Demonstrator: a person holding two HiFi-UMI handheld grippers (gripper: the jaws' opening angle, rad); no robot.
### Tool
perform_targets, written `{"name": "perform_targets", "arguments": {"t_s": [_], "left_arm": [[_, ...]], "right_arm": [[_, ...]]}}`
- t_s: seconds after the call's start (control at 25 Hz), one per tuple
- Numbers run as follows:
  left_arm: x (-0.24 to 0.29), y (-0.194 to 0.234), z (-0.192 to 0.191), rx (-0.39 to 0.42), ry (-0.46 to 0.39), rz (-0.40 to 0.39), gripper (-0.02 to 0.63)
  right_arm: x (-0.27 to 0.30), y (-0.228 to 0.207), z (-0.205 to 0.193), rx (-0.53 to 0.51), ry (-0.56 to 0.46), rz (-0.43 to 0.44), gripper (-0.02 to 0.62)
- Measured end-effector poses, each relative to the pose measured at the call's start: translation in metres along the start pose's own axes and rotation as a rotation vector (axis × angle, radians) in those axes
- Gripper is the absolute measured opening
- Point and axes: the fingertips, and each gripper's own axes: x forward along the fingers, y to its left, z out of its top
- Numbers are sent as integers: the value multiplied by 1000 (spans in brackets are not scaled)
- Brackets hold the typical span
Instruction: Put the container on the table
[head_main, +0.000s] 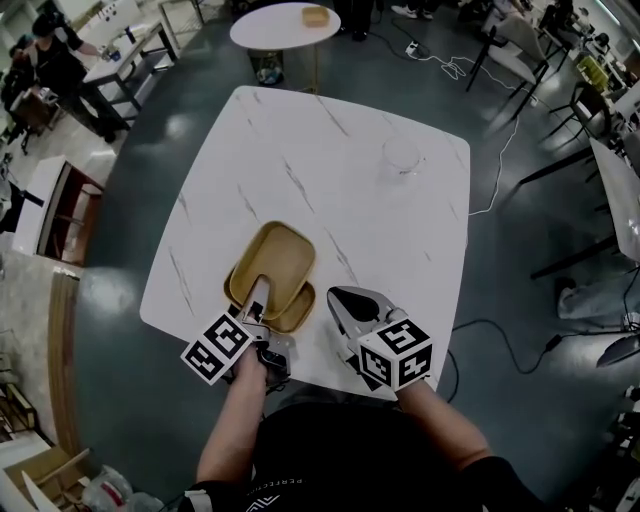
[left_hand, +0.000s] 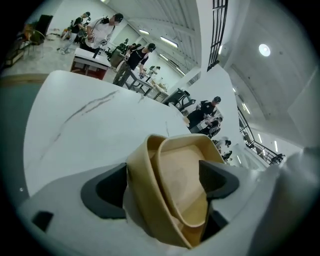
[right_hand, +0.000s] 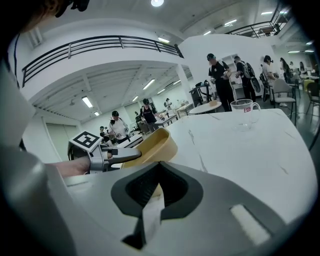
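Two tan containers (head_main: 275, 262), one nested crookedly in the other, rest on the white marble table (head_main: 330, 170) near its front edge. My left gripper (head_main: 258, 290) reaches over their near rim, one finger lying across the inner one. In the left gripper view the inner container (left_hand: 182, 185) and the outer one (left_hand: 140, 190) stand between wide-apart jaws whose pads do not press them, so the left gripper (left_hand: 165, 185) is open. My right gripper (head_main: 340, 297) hovers just right of the containers, shut and empty. The right gripper view shows the stack (right_hand: 152, 147) and the left gripper (right_hand: 117, 156) beyond the right gripper (right_hand: 157, 187).
A clear glass cup (head_main: 402, 158) stands at the table's far right, also in the right gripper view as a cup (right_hand: 245, 112). Beyond the table is a small round table (head_main: 285, 25). Cables trail on the dark floor at the right. People work at benches in the background.
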Motion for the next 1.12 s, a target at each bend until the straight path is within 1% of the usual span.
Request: {"name": "perform_targets", "arguments": {"t_s": [0.08,0.2,0.24,0.28,0.44,0.56,0.64,0.76,0.88,1.0,1.12], "left_arm": [[-3,1,0,48,-10,28,472],[-11,2,1,149,-29,71,524],[-13,3,1,163,-33,76,532],[-15,4,1,161,-37,77,535],[-24,10,-3,109,-45,61,535],[-35,9,-7,114,-58,46,535],[-43,5,-9,111,-65,21,530],[-55,-3,-13,91,-62,-32,486],[-72,-6,-11,117,-107,-37,428],[-93,-9,-9,155,-175,-40,309],[-114,-20,-14,172,-216,-88,172]], "right_arm": [[0,3,-1,-2,0,11,-2],[-4,8,-4,-6,2,25,-3],[-5,9,-5,-7,4,28,-2],[-6,10,-6,-8,5,30,-2],[-11,15,-10,-20,7,35,-2],[-19,17,-13,-30,0,34,-2],[-26,18,-16,-30,-3,33,-2],[-36,20,-23,-30,-2,34,-2],[-46,24,-29,-36,-5,38,-2],[-57,30,-34,-44,-10,47,-2],[-71,34,-39,-51,-17,50,-2]]}}
